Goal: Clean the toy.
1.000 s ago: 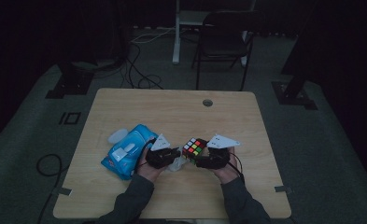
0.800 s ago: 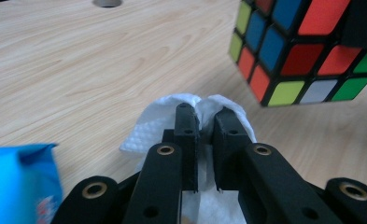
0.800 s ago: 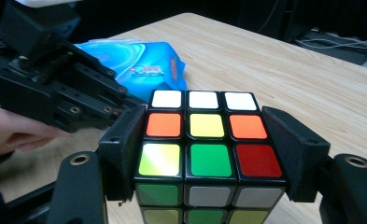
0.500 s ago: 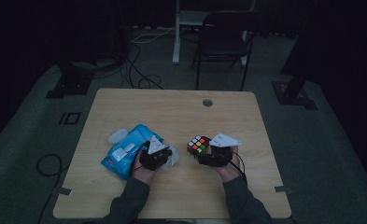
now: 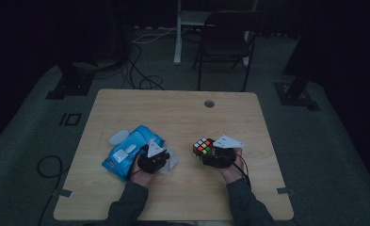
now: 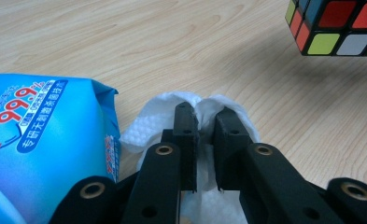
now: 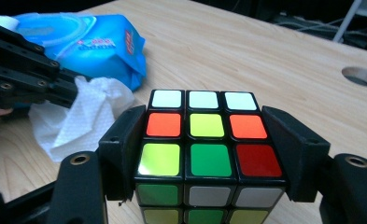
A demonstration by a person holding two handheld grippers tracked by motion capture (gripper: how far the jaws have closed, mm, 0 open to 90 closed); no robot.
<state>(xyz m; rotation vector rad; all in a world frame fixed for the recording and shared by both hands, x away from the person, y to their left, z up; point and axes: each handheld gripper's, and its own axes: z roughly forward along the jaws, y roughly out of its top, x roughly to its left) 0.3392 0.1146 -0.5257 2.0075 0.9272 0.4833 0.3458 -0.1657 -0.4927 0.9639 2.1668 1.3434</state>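
On the near half of the pale wooden surface [image 5: 182, 117], your right gripper [image 7: 204, 140] has its fingers [image 7: 125, 144] clamped on either side of a multicoloured plastic puzzle cube [image 7: 203, 135], lifted just off the wood. Left of it, your left gripper [image 6: 205, 123] has its fingers [image 6: 187, 135] nearly closed, pinching a crumpled white wet wipe [image 6: 153, 121]. Just left of that wipe lies the blue plastic pack of wipes [image 5: 126, 153], flat on the surface.

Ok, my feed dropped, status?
Left gripper shut on wet wipe. Right gripper shut on Rubik's cube. Wipes pack beside left.
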